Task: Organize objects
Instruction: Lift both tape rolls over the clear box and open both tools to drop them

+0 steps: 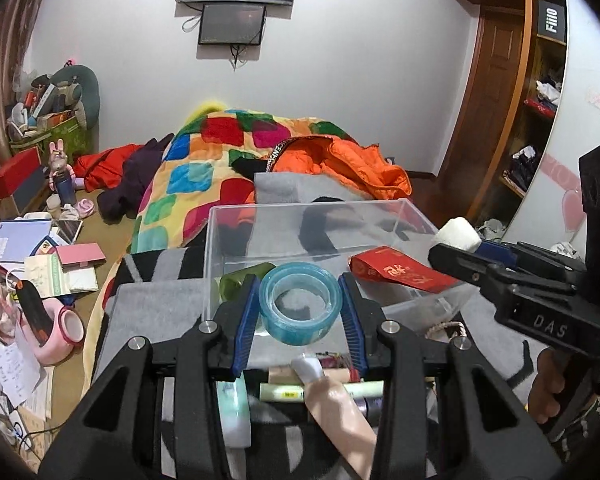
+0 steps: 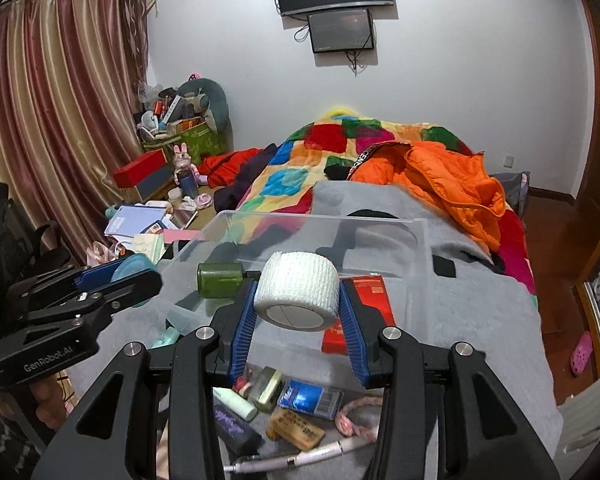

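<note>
The left gripper squeezes a blue tape roll just in front of the clear box. The right gripper squeezes a white bandage roll by the same box, which has a green bottle and a red packet inside.

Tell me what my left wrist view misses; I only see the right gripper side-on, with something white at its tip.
Observer: The right gripper is shut on a roll of white gauze tape, flat end toward the camera.
Operator: Report what lies beneath it.
Observer: A blue packet and a pink-white cord lie on the grey blanket.
Operator: Check the floor on the right.
Observer: A pink clog lies on the wooden floor beside the bed.
</note>
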`<state>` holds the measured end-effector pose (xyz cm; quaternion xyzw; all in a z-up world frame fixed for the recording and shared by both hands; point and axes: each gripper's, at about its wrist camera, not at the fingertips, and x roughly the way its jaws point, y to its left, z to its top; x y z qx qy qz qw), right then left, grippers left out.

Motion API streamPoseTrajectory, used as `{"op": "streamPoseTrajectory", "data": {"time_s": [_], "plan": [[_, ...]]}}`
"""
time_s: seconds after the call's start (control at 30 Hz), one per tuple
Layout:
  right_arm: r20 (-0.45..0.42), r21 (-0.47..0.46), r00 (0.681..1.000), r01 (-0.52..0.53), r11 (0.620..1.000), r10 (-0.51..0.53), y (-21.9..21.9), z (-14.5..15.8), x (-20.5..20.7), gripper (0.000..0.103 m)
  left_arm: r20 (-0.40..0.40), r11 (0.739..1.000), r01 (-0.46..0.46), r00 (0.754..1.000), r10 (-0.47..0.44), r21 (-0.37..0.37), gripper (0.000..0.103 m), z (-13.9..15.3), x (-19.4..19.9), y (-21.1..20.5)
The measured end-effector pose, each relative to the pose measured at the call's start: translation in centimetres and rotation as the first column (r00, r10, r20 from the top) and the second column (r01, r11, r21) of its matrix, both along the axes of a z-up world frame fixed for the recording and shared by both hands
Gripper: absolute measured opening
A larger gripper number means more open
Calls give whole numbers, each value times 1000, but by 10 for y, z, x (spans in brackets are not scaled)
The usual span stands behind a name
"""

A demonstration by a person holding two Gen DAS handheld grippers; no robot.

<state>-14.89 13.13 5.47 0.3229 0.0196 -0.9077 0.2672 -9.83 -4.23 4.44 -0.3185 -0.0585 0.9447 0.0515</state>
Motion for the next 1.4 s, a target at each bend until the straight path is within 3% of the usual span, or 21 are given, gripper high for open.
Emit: {"op": "streamPoseTrajectory", "data": {"time_s": [0.53, 0.77, 1.0, 1.13, 1.4], "plan": [[133, 100, 991, -5, 995, -8, -21, -47, -47, 37, 132, 999, 35, 991, -34, -3, 39, -38, -56, 6], [174, 104, 985, -16, 994, -3, -23, -53, -54, 37, 177, 999, 42, 983, -43, 10, 39, -50, -68, 9], [176, 102, 984, -8, 995, -10, -23, -54, -53, 37, 180, 998, 45, 983, -39, -31, 39, -54, -71, 14], [174, 91, 985, -15, 996, -1, -20, -52, -50, 53, 182, 999, 39, 983, -32, -37, 39, -53, -70, 15], [145, 73, 989, -20, 997, 9, -14, -41, -34, 62, 152, 998, 46, 988, -39, -42, 43, -41, -54, 13]]}}
